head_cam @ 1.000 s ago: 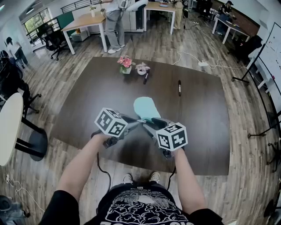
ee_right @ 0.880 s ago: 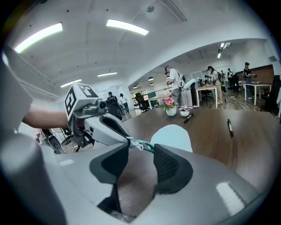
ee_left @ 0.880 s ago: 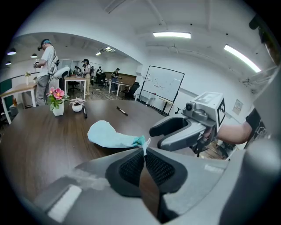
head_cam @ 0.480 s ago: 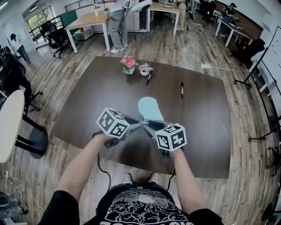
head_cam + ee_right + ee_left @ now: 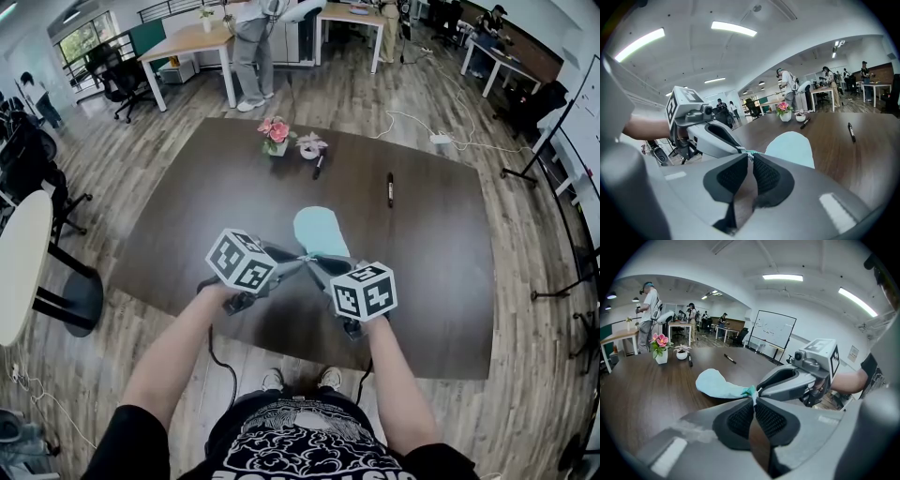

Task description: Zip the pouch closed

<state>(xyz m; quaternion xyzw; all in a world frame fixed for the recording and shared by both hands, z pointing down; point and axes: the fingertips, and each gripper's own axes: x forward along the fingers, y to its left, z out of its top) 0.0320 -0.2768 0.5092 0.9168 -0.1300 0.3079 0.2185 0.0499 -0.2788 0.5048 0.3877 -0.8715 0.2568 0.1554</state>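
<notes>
The light blue pouch (image 5: 319, 232) lies on the dark brown table (image 5: 187, 216), a little in from the middle of its near edge. Its rounded end points toward the table's centre and its narrow end tapers back toward the person. Both grippers meet at that narrow end, tip to tip. The left gripper (image 5: 753, 399) comes in from the left with its jaws pressed together, nipping the teal corner of the pouch. The right gripper (image 5: 750, 158) comes in from the right. Its jaws have just been closing and now stand almost together on the same tip, where a small pale bit shows between the pads; whether that bit is the zip pull I cannot tell. Each gripper's marker cube sits above the near edge, with the person's bare forearms running back from them. Toward the far edge, left of the middle, stands a small white pot of pink flowers (image 5: 273, 136). A small white bowl (image 5: 308, 148) sits just beside it on the right, and a black marker (image 5: 318, 167) lies close to the bowl. A second black marker (image 5: 390, 189) lies apart from these, toward the far right corner. Beyond the table are light wooden desks and a few people standing.
</notes>
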